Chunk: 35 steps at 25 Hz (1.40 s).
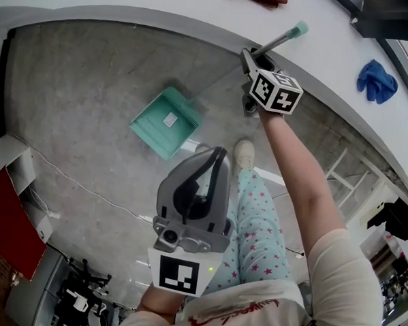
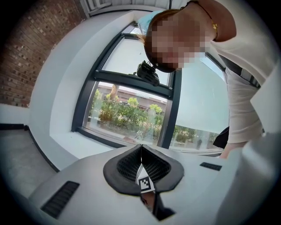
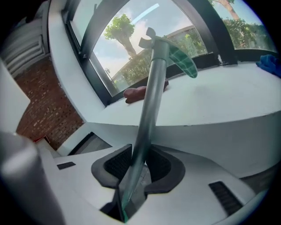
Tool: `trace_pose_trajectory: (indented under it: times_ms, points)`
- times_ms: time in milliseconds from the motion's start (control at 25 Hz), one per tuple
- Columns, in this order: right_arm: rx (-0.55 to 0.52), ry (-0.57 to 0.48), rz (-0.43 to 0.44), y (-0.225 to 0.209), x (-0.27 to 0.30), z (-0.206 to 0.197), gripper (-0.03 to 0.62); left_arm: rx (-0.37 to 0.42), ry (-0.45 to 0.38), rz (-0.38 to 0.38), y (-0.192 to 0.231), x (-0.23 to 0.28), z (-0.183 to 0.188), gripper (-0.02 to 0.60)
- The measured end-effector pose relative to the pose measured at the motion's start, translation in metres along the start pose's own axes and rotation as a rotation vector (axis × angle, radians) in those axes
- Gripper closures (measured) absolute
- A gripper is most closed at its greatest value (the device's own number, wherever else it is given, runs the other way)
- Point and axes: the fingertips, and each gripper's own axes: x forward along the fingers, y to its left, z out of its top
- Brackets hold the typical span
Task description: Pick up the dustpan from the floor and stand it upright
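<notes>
Closest to me is the left claw [image 1: 215, 158], held low in front of the person's body with its marker cube toward the camera. In its own view the two pads meet at the tips, clenched with nothing between them, and it points at a window well away from the work.

Farther off and to the right, the right claw [image 1: 249, 56] sits at the end of an outstretched arm. It is grasping the dustpan [image 1: 166, 120] by its long metal handle [image 3: 151, 92]. In the right gripper view the shaft runs straight through the jaws, both pads press on it, and it continues up past them to a teal end grip [image 3: 182, 61].

From the head view the teal pan lies down and to the left of that claw, over the grey floor [image 1: 70, 91], with its handle slanting up and right to the grip point near the white window ledge [image 1: 334, 43]. I cannot tell whether the pan's edge touches the floor. The claw holds the handle near its upper end, well apart from the pan itself.

A pale shoe [image 1: 244, 153] stands on the floor just near of the pan. A blue cloth [image 1: 376, 80] lies on the ledge, far right.
</notes>
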Motion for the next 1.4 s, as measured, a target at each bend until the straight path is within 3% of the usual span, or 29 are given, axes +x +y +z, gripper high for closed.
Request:
trace_pose_trajectory:
  times_ms: [320,720,1080,1200,1320,1400]
  points:
    - [-0.107,-0.111,0.141,0.078,-0.016,0.026,0.500,0.009,-0.004,0.031,0.010,-0.022,0.007,0.561]
    - [-0.543,-0.205,0.341,0.200,-0.033,0.041,0.502,0.004,-0.047,0.110,0.032,-0.067,0.022,0.561]
    - [-0.825,-0.258,0.400,0.240,-0.057,0.026,0.493,-0.006,-0.073,0.160,0.046,-0.093,0.026,0.561]
    - [-0.817,-0.237,0.428,0.245,-0.062,0.020,0.481,-0.005,-0.076,0.161,0.045,-0.095,0.028,0.561]
    - [-0.771,-0.222,0.439,0.241,-0.067,0.018,0.390,0.001,-0.074,0.158,0.043,-0.095,0.028,0.561]
    - [-0.762,-0.235,0.446,0.241,-0.073,0.019,0.378,0.006,-0.072,0.159,0.042,-0.093,0.028,0.561]
